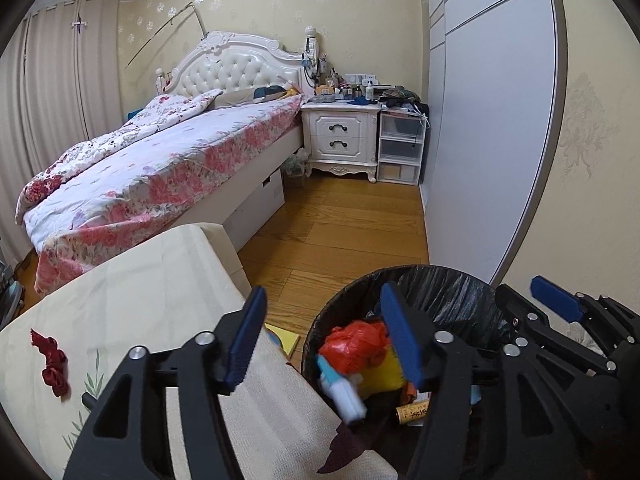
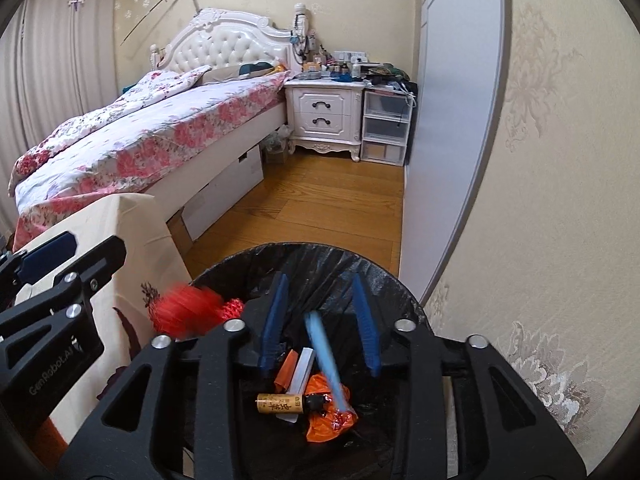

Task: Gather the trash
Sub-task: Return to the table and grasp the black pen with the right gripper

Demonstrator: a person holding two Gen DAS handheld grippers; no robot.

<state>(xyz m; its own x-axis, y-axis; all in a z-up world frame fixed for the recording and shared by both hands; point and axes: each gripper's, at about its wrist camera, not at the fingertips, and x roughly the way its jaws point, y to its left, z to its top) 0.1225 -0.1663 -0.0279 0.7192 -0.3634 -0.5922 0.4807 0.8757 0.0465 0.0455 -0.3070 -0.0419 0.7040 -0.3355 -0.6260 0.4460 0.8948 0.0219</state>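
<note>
**Black-lined bin receiving dropped trash**

Black liner covers the bin (image 2: 404,304), which stands on the floor beside the cloth-covered table (image 1: 132,280). Right gripper (image 2: 322,326) hangs over its mouth, jaws apart and empty; a blurred blue stick (image 2: 322,356) lies between them, apparently falling. Left gripper (image 1: 324,340), also apart, straddles the rim. Inside: orange bags (image 1: 354,338), a brown vial (image 2: 280,403). Red scrap (image 1: 52,364) remains on the table.

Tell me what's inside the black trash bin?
Inside the trash bin: an orange plastic bag, a small brown bottle, a white card and a blurry blue stick. Anything underneath is covered.
</note>
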